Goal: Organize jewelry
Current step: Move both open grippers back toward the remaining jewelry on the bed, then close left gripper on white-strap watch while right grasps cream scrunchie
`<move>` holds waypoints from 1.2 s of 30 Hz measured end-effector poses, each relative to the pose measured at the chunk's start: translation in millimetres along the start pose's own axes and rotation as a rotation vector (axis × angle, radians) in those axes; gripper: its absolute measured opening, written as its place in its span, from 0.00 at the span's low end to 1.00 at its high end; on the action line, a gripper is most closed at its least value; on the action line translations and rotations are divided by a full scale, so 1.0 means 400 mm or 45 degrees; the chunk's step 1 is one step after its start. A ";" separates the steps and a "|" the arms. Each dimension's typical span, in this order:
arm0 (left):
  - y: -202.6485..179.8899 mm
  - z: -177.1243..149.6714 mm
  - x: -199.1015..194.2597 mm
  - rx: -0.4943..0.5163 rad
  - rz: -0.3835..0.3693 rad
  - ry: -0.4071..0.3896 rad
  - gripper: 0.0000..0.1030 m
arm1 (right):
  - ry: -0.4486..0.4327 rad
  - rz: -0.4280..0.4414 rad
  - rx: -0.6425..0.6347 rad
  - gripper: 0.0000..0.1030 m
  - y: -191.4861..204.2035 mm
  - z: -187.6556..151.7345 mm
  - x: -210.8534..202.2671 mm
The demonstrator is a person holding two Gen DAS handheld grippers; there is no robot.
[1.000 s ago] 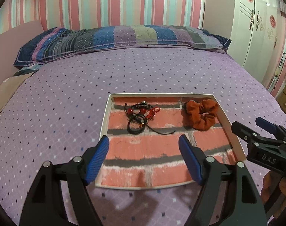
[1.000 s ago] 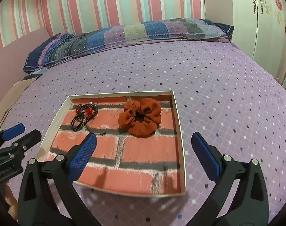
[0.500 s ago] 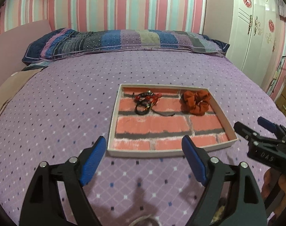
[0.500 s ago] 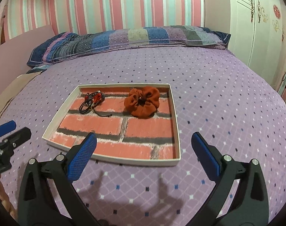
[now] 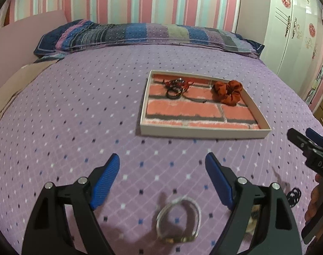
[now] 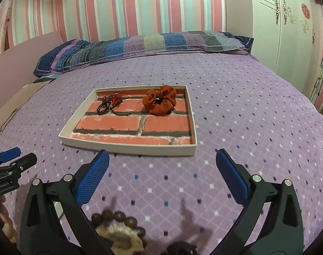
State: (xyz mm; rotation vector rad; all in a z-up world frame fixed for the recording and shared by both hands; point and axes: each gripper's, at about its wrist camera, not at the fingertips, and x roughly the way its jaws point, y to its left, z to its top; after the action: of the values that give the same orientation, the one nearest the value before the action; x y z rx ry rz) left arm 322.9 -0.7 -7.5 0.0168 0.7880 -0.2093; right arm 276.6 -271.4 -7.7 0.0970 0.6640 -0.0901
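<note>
Silver bangle point(image 5: 178, 220) lies low in frame beneath the spread, empty left gripper point(image 5: 162, 167), probably next. Right gripper point(image 6: 162, 163) gapes empty too, tray point(image 6: 127, 146) ahead.

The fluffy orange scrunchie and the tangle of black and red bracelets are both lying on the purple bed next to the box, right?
Not quite. The fluffy orange scrunchie and the tangle of black and red bracelets are lying inside the shallow white box with the brick-pattern floor, not beside it. The box itself sits on the purple dotted bedspread. The right wrist view shows this.
</note>
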 end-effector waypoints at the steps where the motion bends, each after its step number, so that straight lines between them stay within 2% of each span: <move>1: 0.007 -0.013 -0.004 -0.012 0.003 0.007 0.79 | 0.003 -0.001 0.006 0.95 -0.002 -0.009 -0.008; 15: 0.002 -0.110 -0.029 0.037 0.046 0.016 0.79 | 0.018 0.043 0.010 0.79 0.044 -0.146 -0.099; 28: 0.020 -0.136 -0.030 0.037 0.055 0.039 0.78 | 0.096 0.064 -0.058 0.66 0.101 -0.222 -0.091; 36: 0.033 -0.144 -0.013 0.045 0.052 0.066 0.78 | 0.127 0.069 -0.083 0.61 0.119 -0.253 -0.089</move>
State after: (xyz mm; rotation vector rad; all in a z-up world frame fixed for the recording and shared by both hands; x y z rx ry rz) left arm 281.5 18.4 -45.4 0.0722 0.8350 -0.1845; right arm 192.4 -210.3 -62.0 0.0571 0.7627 -0.0115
